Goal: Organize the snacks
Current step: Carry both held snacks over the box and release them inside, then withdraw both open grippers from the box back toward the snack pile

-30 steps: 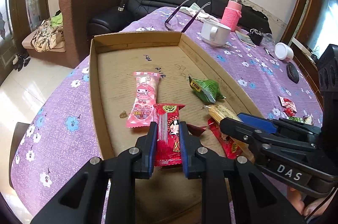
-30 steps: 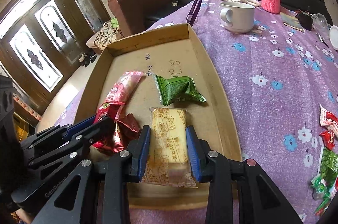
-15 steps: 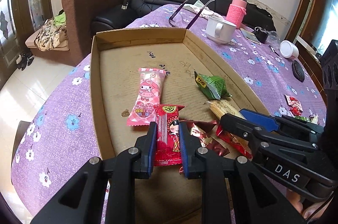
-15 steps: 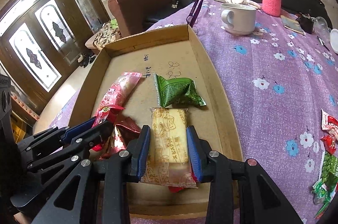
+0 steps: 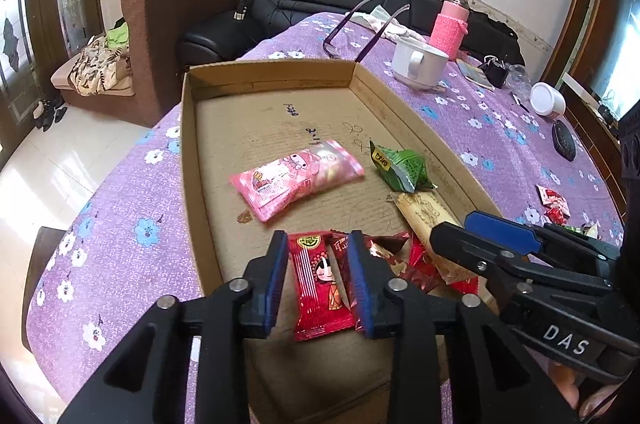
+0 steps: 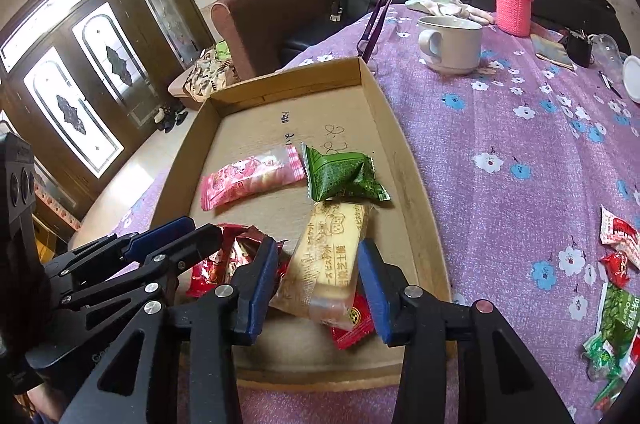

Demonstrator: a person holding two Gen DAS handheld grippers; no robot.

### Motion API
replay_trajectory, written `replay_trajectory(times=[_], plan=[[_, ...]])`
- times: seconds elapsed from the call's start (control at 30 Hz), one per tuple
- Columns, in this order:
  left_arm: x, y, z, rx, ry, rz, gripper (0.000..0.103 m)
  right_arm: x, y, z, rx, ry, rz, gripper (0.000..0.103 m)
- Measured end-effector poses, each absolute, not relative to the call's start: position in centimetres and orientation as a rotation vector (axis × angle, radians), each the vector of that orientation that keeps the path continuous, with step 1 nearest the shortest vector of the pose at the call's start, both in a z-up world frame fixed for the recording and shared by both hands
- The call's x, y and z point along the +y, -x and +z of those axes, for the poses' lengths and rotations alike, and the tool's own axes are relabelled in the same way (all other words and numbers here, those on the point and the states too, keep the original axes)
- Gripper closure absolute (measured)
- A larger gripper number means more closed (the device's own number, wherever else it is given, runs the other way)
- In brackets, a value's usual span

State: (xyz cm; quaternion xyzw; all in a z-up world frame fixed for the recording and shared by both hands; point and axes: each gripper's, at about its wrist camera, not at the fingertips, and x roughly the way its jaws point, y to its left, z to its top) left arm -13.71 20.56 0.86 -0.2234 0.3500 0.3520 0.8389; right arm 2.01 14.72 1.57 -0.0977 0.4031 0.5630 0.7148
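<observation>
Left gripper (image 5: 318,278) and right gripper (image 6: 318,286) are just opening, released, straddling the red snack packet (image 5: 320,288) and beige biscuit packet (image 6: 328,264) lying in the shallow cardboard tray (image 5: 188,159). Since a second ago the pink snack packet (image 5: 298,177) is lying slanted toward 2 o'clock; green packet (image 6: 340,175) sitting at 12 o'clock of the biscuit.

My matt black plastic left gripper (image 5: 318,278), blue pads and bright metal pins, frames a glossy red foil packet (image 5: 320,288) on the rough, matt cardboard tray (image 5: 188,159). At my twelve o'clock lies a shiny pink plastic wrapper (image 5: 298,177); at two o'clock, a crinkled green foil pack (image 5: 400,165). My right gripper (image 6: 318,282), same plastic, brackets a clear-film biscuit pack (image 6: 330,258). The purple flowered tablecloth (image 6: 500,127) looks soft and woven; the white mug (image 6: 450,43) is smooth, glazed.
</observation>
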Motion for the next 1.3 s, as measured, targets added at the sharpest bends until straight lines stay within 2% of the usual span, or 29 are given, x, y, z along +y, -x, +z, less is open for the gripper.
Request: replay_trajectory(times=[0.9,1.2,1.3], plan=[[15.6,10.3,3.0,0.749,0.369,0.641,0.072,7.3,-6.3,2.3,0.944,0.084,1.193,0.057],[10.4,7.1,3.5,0.767,0.289,0.482,0.072,-1.0,-10.6,2.1,0.923,-0.004,1.069,0.058],[8.0,5.6,3.3,0.785,0.263,0.399,0.068,-4.6,-13.1,1.8,0.920,-0.060,0.984,0.058]])
